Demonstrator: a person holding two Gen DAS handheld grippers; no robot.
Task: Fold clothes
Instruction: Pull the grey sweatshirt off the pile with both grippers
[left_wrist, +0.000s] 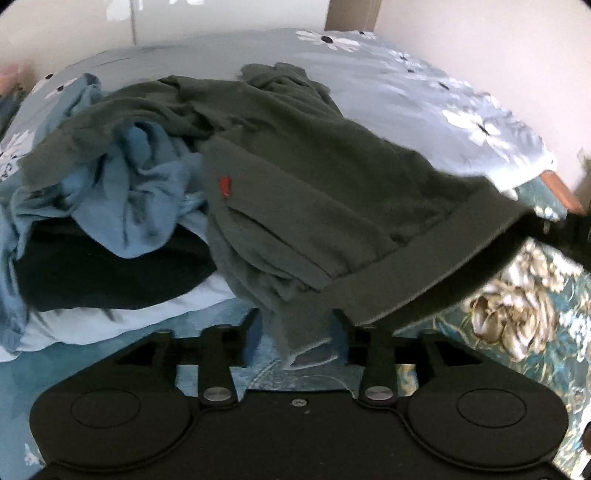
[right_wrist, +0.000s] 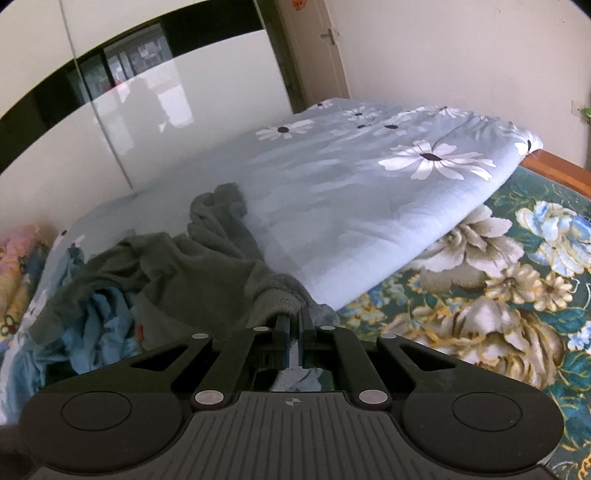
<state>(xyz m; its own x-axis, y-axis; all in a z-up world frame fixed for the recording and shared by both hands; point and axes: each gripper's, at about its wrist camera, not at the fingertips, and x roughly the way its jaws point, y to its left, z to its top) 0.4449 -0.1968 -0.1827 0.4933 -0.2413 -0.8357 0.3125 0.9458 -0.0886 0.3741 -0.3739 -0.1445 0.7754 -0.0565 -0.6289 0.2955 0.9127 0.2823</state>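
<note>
A dark green sweatshirt (left_wrist: 303, 177) with a small red mark and a ribbed hem lies lifted over a heap of clothes on the bed. My left gripper (left_wrist: 297, 325) has hem cloth hanging between its fingers, which stand fairly wide. My right gripper (right_wrist: 293, 321) is shut on the other end of the green sweatshirt (right_wrist: 207, 273); it shows at the right edge of the left wrist view (left_wrist: 569, 229). The hem is stretched between the two grippers.
A blue garment (left_wrist: 147, 184), a black one (left_wrist: 110, 269) and a white one (left_wrist: 122, 317) lie heaped at the left. A folded daisy-print quilt (right_wrist: 369, 192) lies behind. The teal floral bedspread (right_wrist: 498, 295) extends right. A wardrobe (right_wrist: 147, 110) stands beyond.
</note>
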